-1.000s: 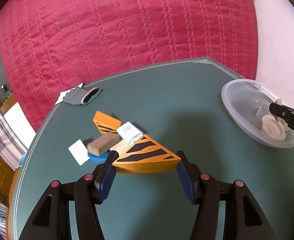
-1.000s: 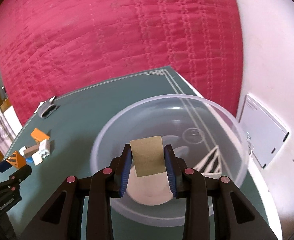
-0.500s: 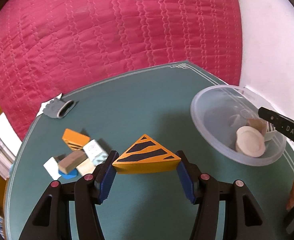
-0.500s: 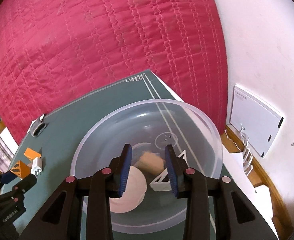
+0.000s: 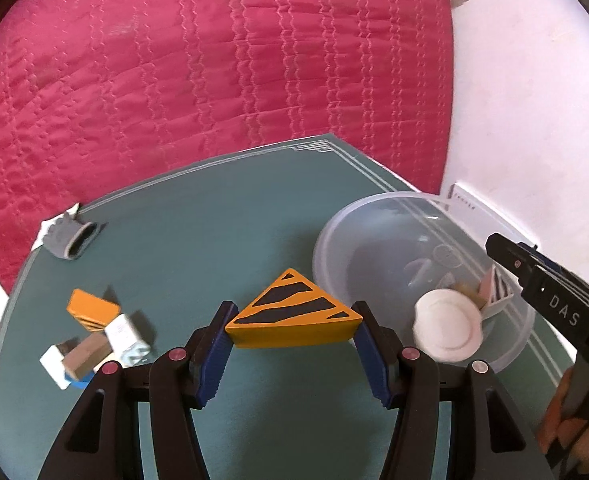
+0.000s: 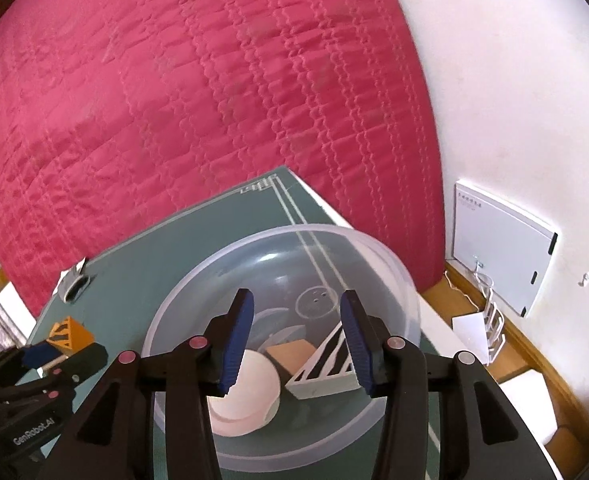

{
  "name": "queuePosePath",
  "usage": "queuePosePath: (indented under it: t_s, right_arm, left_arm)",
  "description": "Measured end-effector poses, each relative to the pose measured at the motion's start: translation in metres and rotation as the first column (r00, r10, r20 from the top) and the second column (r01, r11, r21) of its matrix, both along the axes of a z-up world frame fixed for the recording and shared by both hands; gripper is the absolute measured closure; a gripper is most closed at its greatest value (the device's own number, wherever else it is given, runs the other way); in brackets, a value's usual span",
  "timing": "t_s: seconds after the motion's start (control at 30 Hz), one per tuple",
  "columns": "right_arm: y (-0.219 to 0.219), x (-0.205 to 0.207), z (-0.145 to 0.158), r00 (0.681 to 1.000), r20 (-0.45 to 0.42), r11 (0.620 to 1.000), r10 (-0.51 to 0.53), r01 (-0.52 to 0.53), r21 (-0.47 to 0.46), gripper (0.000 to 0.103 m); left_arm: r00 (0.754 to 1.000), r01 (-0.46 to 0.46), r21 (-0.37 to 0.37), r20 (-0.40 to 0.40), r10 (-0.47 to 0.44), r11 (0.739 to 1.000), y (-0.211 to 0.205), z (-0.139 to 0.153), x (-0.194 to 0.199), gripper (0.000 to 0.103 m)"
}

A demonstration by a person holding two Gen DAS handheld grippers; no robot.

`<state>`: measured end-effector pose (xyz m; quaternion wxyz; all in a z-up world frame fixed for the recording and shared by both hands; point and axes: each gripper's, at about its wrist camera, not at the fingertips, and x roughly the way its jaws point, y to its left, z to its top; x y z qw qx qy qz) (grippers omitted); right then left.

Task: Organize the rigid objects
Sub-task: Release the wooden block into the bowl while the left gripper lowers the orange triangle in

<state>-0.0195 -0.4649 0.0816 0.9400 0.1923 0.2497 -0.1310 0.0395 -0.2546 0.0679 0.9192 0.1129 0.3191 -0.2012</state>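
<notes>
My left gripper (image 5: 292,334) is shut on an orange triangular block with black stripes (image 5: 294,314) and holds it above the green table, just left of the clear plastic bowl (image 5: 334,232). The block also shows in the right wrist view (image 6: 68,334). My right gripper (image 6: 296,344) is open and empty above the bowl (image 6: 398,268). In the bowl lie a white round piece (image 6: 250,396), a tan block (image 6: 290,354) and a white triangle with black stripes (image 6: 328,364).
A pile of small blocks (image 5: 94,336) lies at the table's left. A grey holder (image 5: 74,236) sits at the far left edge. A pink quilted bed (image 5: 214,60) lies beyond the table. A white wall panel (image 6: 502,252) is at the right.
My right gripper has opened and let the tan block drop into the bowl. My left gripper has carried the orange triangle to the right, away from the pile and up to the bowl.
</notes>
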Motion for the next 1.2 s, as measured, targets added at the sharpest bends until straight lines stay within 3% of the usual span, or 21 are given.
queuePosePath:
  t_s: [0.57,0.63,0.7,0.73,1.2]
  right_arm:
    - [-0.001,-0.003,-0.002,0.999,0.019,1.0,-0.03,0.03,0.007,0.049]
    - [-0.002,-0.003,-0.003,0.999,0.019,0.999,-0.037,0.036,0.011,0.049]
    - [-0.005,-0.003,-0.003,0.999,0.018,0.999,-0.04,0.04,0.014,0.048]
    - [-0.005,-0.003,-0.004,0.999,0.019,0.999,-0.042,0.041,0.016,0.048]
    - [-0.004,-0.003,-0.003,0.999,0.015,0.999,-0.038,0.038,0.004,0.047]
  left_arm:
    - [0.994,0.1,-0.057,-0.043,-0.103,0.993,-0.039,-0.006,0.009,0.042]
    - [0.993,0.107,-0.065,-0.046,-0.11,0.992,-0.04,-0.007,0.009,0.038]
    - [0.993,0.109,-0.082,-0.043,-0.113,0.991,-0.04,-0.007,0.009,0.021]
    - [0.993,0.107,-0.088,-0.038,-0.111,0.99,-0.038,-0.007,0.009,0.02]
    - [0.999,0.031,-0.024,0.037,-0.03,0.999,-0.026,-0.011,0.005,0.015]
